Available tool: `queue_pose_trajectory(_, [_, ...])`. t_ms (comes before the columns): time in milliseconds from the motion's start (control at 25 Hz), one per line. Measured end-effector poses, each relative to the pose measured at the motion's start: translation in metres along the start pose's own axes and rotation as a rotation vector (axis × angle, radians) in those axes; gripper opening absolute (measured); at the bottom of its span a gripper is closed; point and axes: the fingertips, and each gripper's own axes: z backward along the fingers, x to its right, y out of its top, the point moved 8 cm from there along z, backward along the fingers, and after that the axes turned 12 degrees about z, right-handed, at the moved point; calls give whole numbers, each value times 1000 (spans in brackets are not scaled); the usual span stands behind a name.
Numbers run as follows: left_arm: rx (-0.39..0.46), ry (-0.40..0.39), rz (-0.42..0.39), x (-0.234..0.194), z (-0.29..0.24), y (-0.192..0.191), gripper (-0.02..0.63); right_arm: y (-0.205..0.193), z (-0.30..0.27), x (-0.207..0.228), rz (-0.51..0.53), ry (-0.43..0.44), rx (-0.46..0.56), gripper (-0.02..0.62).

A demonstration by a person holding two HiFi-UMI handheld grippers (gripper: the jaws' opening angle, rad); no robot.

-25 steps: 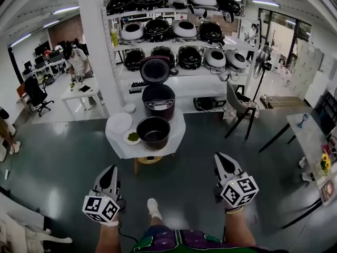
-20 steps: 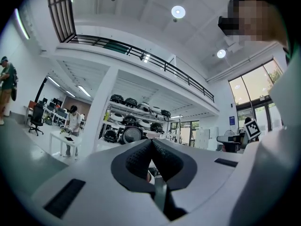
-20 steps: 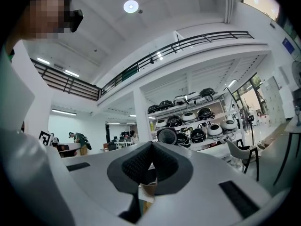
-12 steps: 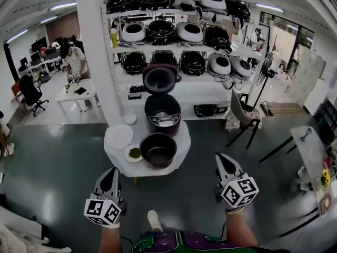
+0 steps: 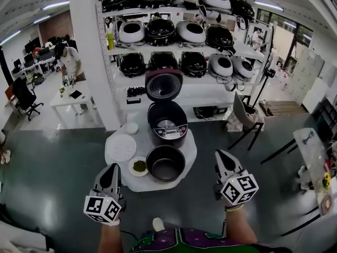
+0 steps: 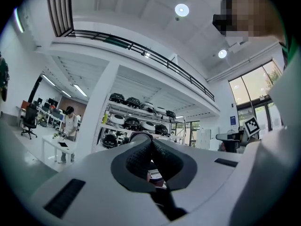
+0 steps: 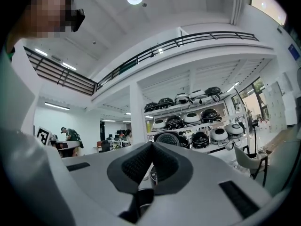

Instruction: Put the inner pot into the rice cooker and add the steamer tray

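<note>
Inner pot point(image 5: 165, 163): dark, empty, at frame centre on a white-clothed round table point(image 5: 190, 154).
Rice cooker point(image 5: 167, 121): just above the pot, lid raised.
Steamer tray point(image 5: 120, 148): white disc, left of the pot.
Left gripper point(image 5: 114, 166): lower left, jaws pressed together, empty.
Right gripper point(image 5: 219, 153): lower right, jaws pressed together, empty.

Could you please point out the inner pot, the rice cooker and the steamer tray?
inner pot point(image 5: 165, 165), head view, dark floor
rice cooker point(image 5: 169, 134), head view, front panel
steamer tray point(image 5: 120, 148), head view, centre
</note>
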Motion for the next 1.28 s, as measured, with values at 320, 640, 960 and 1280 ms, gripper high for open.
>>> queue_pose_trajectory(320, [-8, -28, 3, -58, -39, 13, 20, -3, -65, -17, 11, -33, 4, 6])
queue_pose_trajectory(640, [-1, -61, 22, -93, -62, 18, 20, -4, -99, -33, 28, -60, 6, 6])
queue_pose_trajectory(960, [-10, -79, 44, -102, -67, 10, 20, -14, -121, -48, 44, 56, -32, 245])
queue_pose_trajectory(1280, [-38, -138, 36, -94, -78, -2, 20, -48, -137, -47, 65, 51, -125, 541])
